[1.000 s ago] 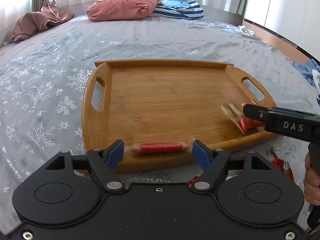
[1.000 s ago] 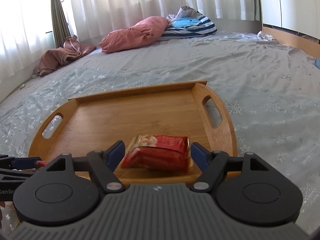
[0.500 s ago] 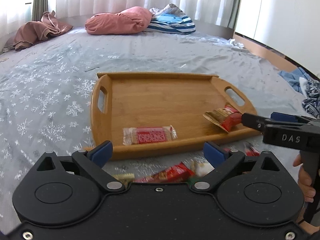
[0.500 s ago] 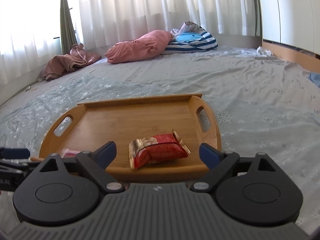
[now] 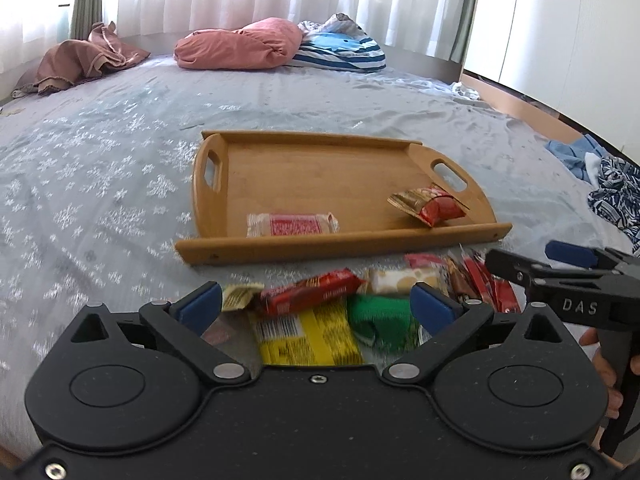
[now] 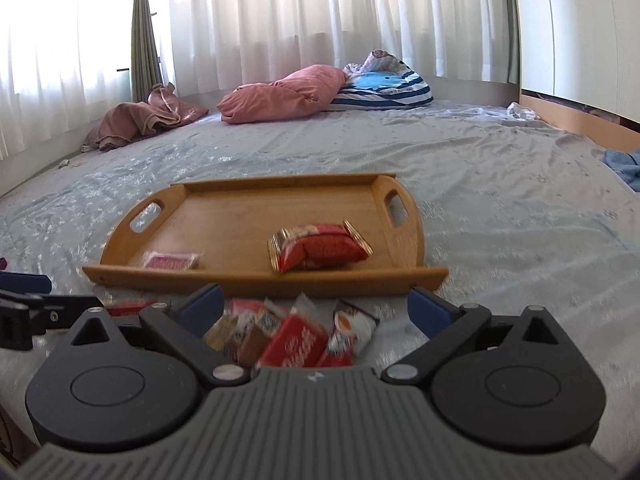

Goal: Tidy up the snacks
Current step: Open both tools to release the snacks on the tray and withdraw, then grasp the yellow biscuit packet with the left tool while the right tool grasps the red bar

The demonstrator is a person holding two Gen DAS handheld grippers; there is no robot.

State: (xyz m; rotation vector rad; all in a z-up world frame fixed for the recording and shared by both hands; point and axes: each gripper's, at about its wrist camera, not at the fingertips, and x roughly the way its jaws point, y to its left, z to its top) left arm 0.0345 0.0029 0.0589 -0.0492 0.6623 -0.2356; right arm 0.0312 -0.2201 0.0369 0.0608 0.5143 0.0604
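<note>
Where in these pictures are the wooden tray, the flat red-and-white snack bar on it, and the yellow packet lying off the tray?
wooden tray [image 5: 320,164]: left wrist view, bare floor of the tray.
flat red-and-white snack bar [image 5: 292,225]: left wrist view, red middle of the wrapper.
yellow packet [image 5: 312,336]: left wrist view, printed yellow face.

Both views sit low over the near edge of the bed [image 5: 100,168], each looking forward and slightly down along its own fingers toward the curtained far edge. The left wrist view faces the wooden tray [image 5: 320,248] from its near left side; the right wrist view faces it from the near right. Both share the tray [image 6: 248,276] and pillows.
</note>
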